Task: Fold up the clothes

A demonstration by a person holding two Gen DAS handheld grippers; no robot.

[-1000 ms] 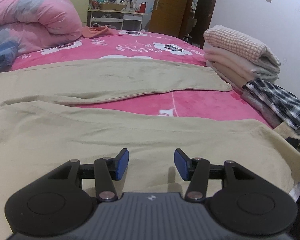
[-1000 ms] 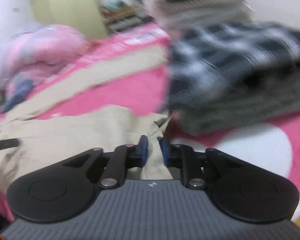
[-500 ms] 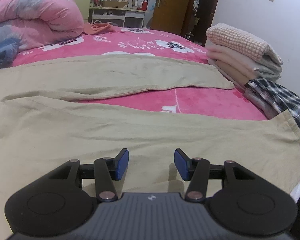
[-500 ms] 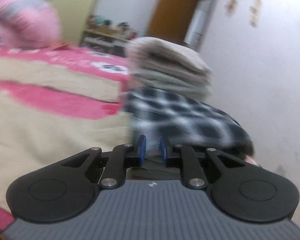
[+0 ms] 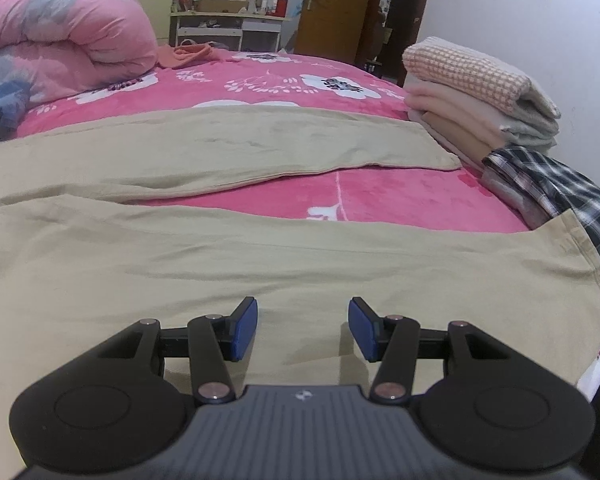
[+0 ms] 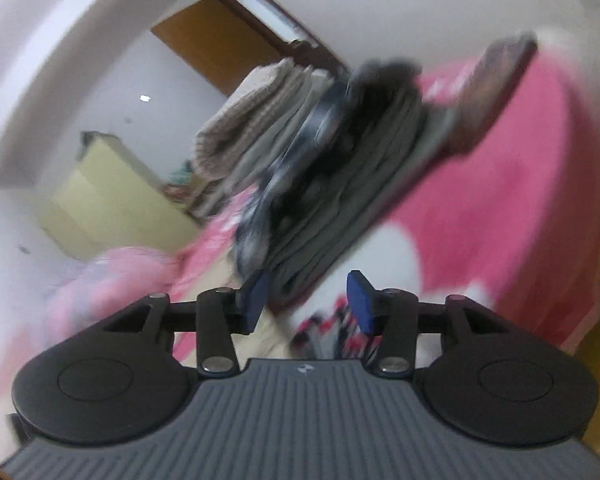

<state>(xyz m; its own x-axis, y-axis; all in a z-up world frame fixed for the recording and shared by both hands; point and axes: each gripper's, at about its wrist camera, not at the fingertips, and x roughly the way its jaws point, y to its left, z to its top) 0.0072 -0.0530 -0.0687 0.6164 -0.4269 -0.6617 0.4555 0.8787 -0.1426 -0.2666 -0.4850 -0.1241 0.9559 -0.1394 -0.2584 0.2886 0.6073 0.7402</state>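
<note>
both hand-held grippers hang over the bed with nothing in their grip: the left gripper [image 5: 303,328] hovers low above the cloth with its blue pads [image 5: 245,329] parted about halfway and empty air between them, and the right gripper [image 6: 309,300] is opening its jaws at this moment, its view tilted and smeared, with no cloth caught between its pads [image 6: 359,300]. under them the bed [image 5: 400,200] wears a bright pink cover with white flowers. the beige trousers [image 5: 260,256] lie flat across it, one leg stretched just ahead of the left gripper, the other leg [image 5: 236,152] farther back, a strip of pink showing between them. at the far left sits a rolled pink and grey quilt [image 5: 60,40]. along the right edge of the bed stands a pile of folded clothes [image 5: 480,100], a checked peach piece on top, and nearer lies a folded dark plaid shirt [image 5: 556,192], which the hem of the near trouser leg touches. a small orange garment [image 5: 188,54] lies at the far end.
</note>
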